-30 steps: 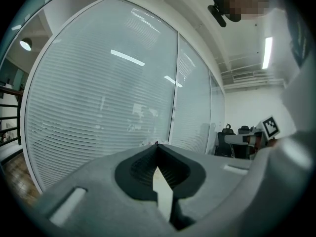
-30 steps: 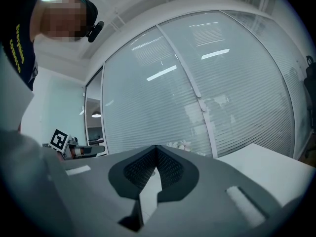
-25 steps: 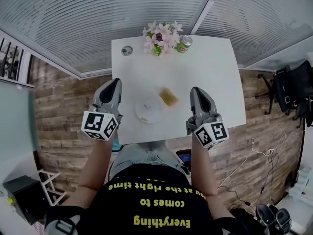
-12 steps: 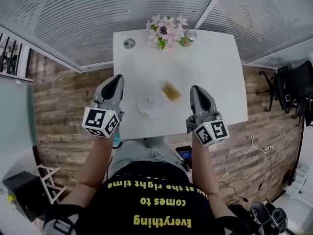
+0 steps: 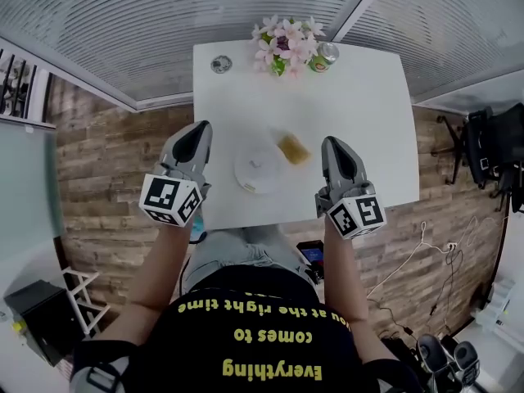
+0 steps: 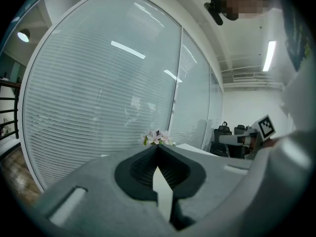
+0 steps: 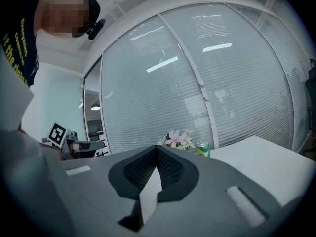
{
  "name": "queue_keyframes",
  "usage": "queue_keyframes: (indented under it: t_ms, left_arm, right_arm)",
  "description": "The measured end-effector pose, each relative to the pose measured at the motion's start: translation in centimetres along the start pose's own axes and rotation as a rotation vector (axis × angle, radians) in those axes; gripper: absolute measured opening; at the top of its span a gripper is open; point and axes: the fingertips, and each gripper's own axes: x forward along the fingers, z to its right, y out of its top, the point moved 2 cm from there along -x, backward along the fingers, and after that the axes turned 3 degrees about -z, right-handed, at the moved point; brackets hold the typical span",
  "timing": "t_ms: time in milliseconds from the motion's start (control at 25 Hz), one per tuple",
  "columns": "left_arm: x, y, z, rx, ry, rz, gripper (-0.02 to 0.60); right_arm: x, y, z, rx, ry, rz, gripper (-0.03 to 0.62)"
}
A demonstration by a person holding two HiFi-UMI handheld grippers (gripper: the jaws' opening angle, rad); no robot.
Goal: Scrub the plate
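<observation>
Left gripper: is hovering at the table's left edge, its jaws pressing together with nothing between them.
Right gripper: is hanging over the table to the right of the plate, its jaws meeting, empty.
Plate: is lying on the white table near its front edge, between the two grippers, touching neither.
Sponge: is sitting just beside the plate's far right rim.
Far edge: flowers and a green can are standing side by side.

plate: a small thing on its middle, too small to tell
round thing: at the bench corner, too small to name
can: print unreadable
</observation>
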Motion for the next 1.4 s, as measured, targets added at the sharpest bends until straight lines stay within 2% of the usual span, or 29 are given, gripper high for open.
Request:
queue_keyframes:
  t_ms: [560, 840, 1040, 1120, 1400]
  left_arm:
    - [1.0, -3.9, -0.6, 0.001, -0.017, -0.094, 0.002]
    - [1.7, -6.0, -0.5, -0.025, -0.045, -0.144, 0.002]
    - [2.2, -7.9, -0.4, -0.045, -0.067, -0.202, 0.002]
    - [2.4, -8.8, -0.4, -0.049, -0.07, -0.229, 0.002]
    - [2.9, -12.3, 0.6, -0.077, -0.107, -0.33, 0.002]
  right_arm:
    - [2.2, -4.9, 0.9, -0.025, -0.016, -0.123, 0.006]
    - [3.5, -8.1, 0.9, -0.034, 0.021, -0.239, 0.008]
    - [4.2, -10.3, 0.8, -0.084, 0.034, -0.321, 0.009]
    - [4.4, -11.4, 0.9, -0.102, 0.037, -0.356, 0.043]
    - [5.0, -14.0, 1.5, -0.144, 0.026, -0.427, 0.079]
